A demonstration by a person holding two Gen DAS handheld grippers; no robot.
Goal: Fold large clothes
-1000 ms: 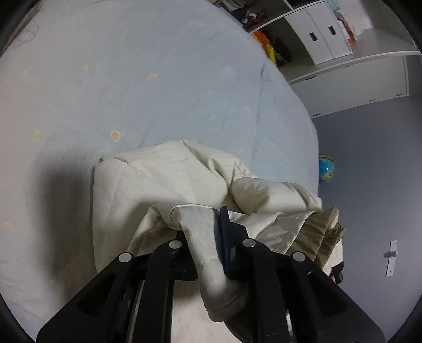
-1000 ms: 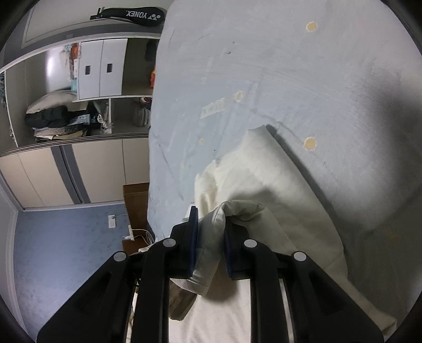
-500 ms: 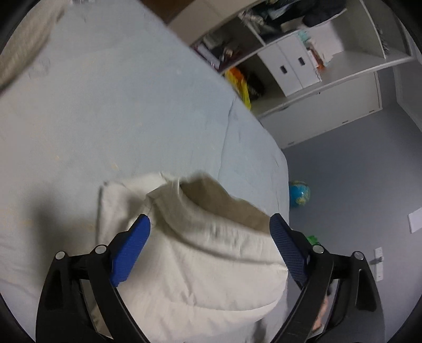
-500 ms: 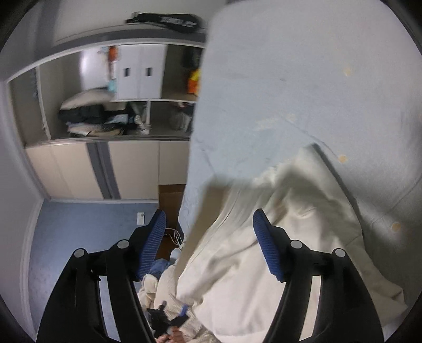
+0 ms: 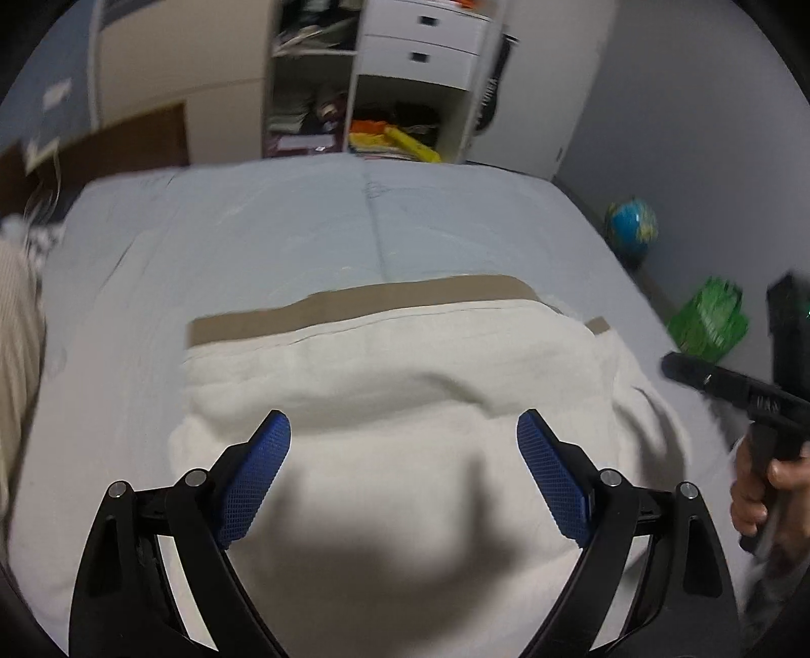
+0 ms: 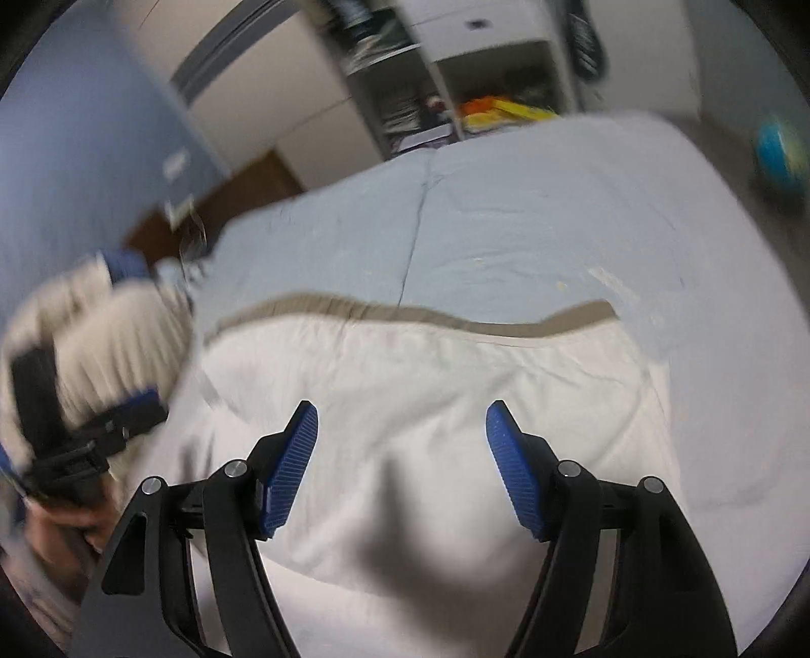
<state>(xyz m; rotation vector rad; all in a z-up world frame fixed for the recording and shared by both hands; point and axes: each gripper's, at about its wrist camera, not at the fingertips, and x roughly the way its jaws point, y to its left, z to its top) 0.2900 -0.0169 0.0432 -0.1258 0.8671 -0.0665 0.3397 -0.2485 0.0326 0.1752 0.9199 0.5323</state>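
Note:
A large cream garment (image 5: 395, 384) with a tan band along its far edge lies folded flat on the light blue bed (image 5: 304, 233). It also shows in the right wrist view (image 6: 430, 384). My left gripper (image 5: 403, 445) is open and empty, above the garment's near part. My right gripper (image 6: 401, 435) is open and empty too, above the same garment. The right gripper (image 5: 729, 384) shows at the right edge of the left wrist view, held in a hand. The left gripper (image 6: 86, 435) shows blurred at the left of the right wrist view.
A shelf unit with white drawers (image 5: 420, 45) and clutter stands past the bed's far end. A globe (image 5: 630, 225) and a green bag (image 5: 709, 319) sit on the floor to the right. A brown headboard or box (image 5: 121, 147) is at the far left.
Both grippers let go of the cream garment and opened. They pulled back and up; the garment now lies flat and folded on the bed.

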